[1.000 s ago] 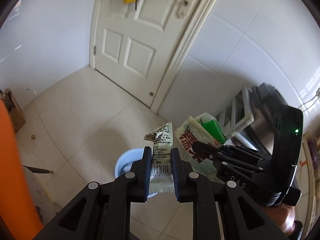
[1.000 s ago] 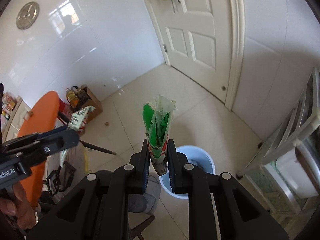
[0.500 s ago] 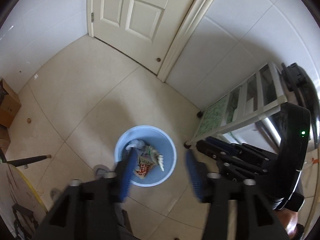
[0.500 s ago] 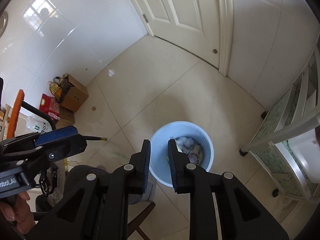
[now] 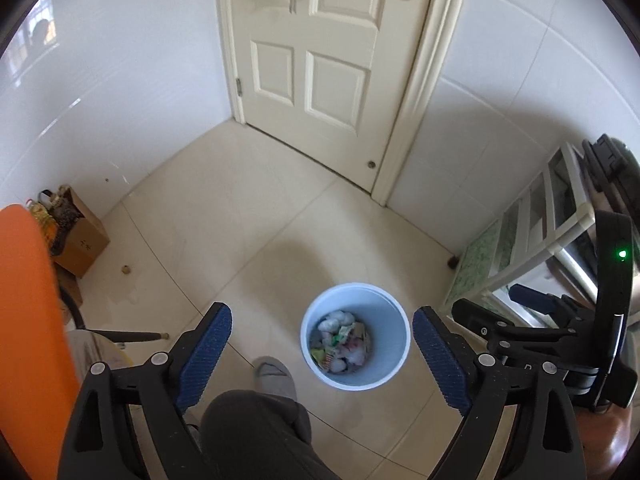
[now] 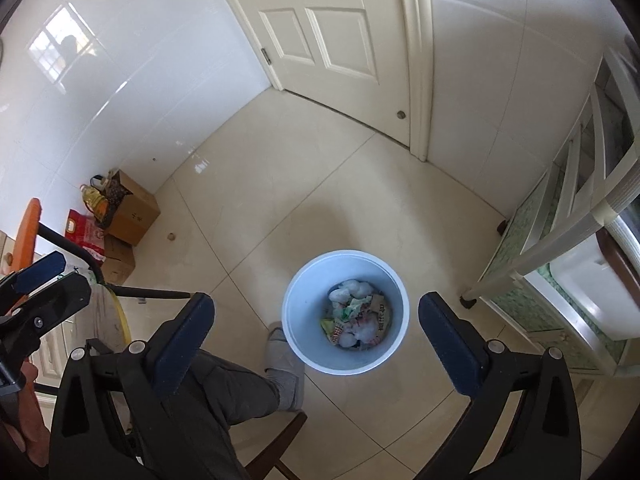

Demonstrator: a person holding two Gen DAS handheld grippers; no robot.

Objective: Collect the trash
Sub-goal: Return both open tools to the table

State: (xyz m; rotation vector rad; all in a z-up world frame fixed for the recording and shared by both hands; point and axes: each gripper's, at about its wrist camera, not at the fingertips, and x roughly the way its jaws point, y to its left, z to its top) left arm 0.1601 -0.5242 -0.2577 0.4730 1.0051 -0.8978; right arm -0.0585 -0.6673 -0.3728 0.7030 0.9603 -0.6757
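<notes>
A light blue trash bin [image 5: 394, 338] stands on the tiled floor below me; it also shows in the right wrist view [image 6: 298, 320]. Crumpled wrappers and tissues [image 5: 342, 340] lie inside it, also seen in the right wrist view [image 6: 358, 318]. My left gripper [image 5: 322, 354] is wide open and empty, high above the bin. My right gripper [image 6: 316, 338] is wide open and empty, also above the bin. The right gripper shows at the right of the left wrist view [image 5: 532, 322], and the left gripper at the left edge of the right wrist view [image 6: 40, 280].
A cream door [image 5: 316, 52] closes the far corner. A cardboard box with bags [image 6: 130, 212] stands by the left wall. A white shelf unit [image 6: 576, 216] is at the right. An orange chair [image 5: 24, 320] is at left. The person's leg and slipper [image 5: 274, 374] are beside the bin.
Both grippers let go of their wrappers, which now lie in the bin, and opened wide. Both views tilted down toward the bin, then back up a little.
</notes>
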